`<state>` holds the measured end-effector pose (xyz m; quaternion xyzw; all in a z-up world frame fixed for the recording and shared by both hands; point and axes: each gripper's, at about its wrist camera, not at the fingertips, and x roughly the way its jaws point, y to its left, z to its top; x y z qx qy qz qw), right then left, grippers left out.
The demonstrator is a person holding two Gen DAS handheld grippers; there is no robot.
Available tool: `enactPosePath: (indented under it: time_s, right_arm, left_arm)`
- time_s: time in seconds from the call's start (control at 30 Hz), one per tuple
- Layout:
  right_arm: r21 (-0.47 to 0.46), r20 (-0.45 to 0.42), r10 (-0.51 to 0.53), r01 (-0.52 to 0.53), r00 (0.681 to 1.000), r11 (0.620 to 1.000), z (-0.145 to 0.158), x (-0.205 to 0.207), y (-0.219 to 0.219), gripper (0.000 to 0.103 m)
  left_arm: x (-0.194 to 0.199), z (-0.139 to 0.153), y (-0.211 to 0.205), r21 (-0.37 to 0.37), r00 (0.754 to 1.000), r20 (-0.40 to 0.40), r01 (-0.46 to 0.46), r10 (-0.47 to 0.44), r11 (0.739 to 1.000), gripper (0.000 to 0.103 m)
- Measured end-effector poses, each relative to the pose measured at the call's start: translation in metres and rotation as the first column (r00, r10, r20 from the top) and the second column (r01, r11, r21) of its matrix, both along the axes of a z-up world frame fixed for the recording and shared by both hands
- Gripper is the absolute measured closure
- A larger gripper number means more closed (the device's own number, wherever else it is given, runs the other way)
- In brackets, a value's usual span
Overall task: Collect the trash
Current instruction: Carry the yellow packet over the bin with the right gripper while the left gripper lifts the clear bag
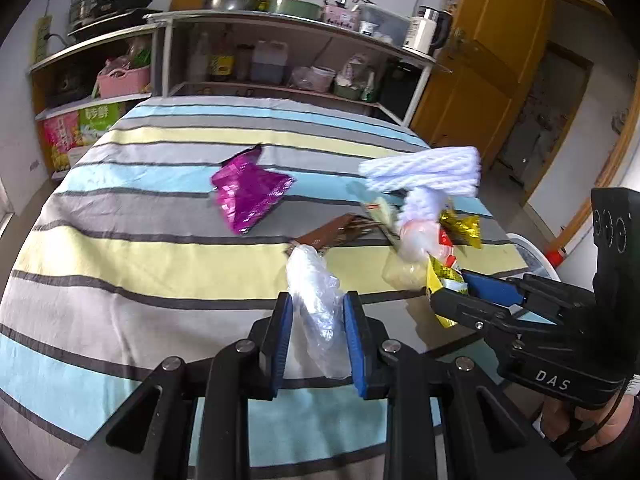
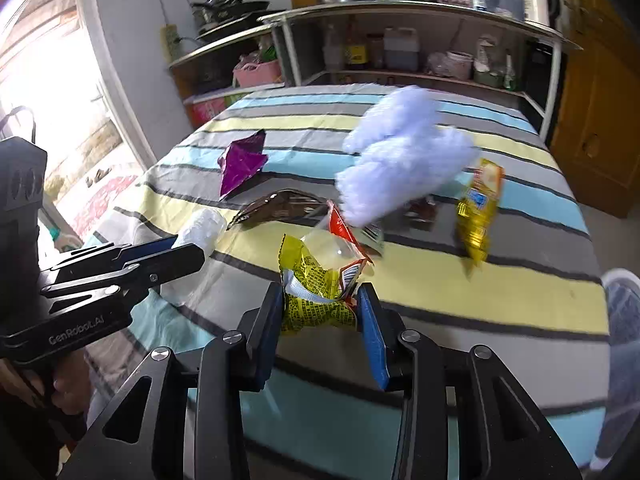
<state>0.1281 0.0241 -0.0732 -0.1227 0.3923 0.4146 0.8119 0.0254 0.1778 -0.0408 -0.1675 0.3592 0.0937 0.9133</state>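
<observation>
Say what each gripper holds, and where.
Left gripper: clear plastic bag, mid-length. Right gripper: yellow wrapper, pads at its crumpled near end.

The worktop's cloth [image 1: 140, 248] is striped in pale blue, grey and pale yellow with thin dark lines. On it: a shiny magenta wrapper [image 1: 248, 192], a glossy brown wrapper [image 2: 276, 206], white foam netting [image 1: 424, 172], a gold packet [image 2: 478, 212], and a yellow wrapper [image 2: 316, 300] with dark print.
</observation>
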Motion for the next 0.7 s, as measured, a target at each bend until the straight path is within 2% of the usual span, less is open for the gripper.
enactPosePath:
  time_s: [0.4,0.7]
  right_arm:
    - [0.057,0.010,-0.121,0.120,0.993,0.991,0.020,-0.007,-0.070,0.064]
    - [0.087,0.021,-0.230,0.228,0.973,0.970,0.030,-0.001,-0.126,0.066]
  left_arm:
    - [0.011,0.019,-0.055,0.026,0.993,0.023,0.115,-0.116,0.993,0.076]
    - [0.034,0.032,-0.097,0.038,0.972,0.042,0.228,-0.230,0.973,0.076]
